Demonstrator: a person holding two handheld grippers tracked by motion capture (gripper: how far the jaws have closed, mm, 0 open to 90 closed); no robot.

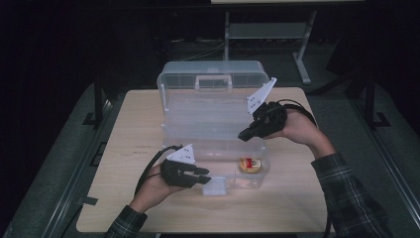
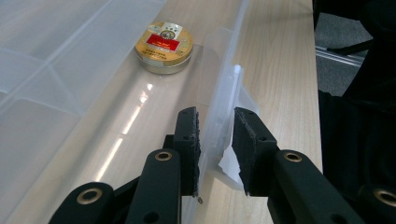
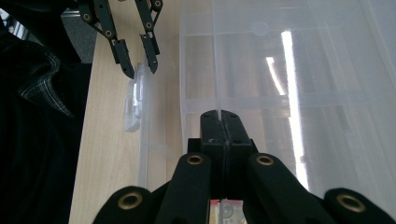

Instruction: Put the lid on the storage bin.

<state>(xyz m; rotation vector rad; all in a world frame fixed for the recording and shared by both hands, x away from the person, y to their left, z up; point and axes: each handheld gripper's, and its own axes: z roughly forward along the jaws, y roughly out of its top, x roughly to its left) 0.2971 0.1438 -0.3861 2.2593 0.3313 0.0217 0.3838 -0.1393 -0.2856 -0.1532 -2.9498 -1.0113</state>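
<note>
A clear plastic storage box (image 1: pixel 171 106) stands open on the table, its lid (image 1: pixel 213 74) raised at the back. A round gold tin with a red label (image 1: pixel 250 164) (image 2: pixel 163 42) lies inside near the front right corner. My left gripper (image 1: pixel 205 176) (image 2: pixel 215 135) (image 3: pixel 138 70) is at the box's front, its pads closed on the front wall and its clear latch (image 1: pixel 214 186) (image 2: pixel 229 93) (image 3: pixel 133 100). My right gripper (image 1: pixel 242 135) (image 3: pixel 223 116) is shut on the thin upright edge of the clear inner tray (image 1: pixel 213 119) (image 3: pixel 289 70) at its right end.
The wooden table (image 1: pixel 133 129) has bare room left and right of the box and a strip in front. A grey metal stand (image 1: pixel 267 32) is on the dark floor behind. A person's plaid sleeves (image 1: pixel 346 188) come in from the bottom.
</note>
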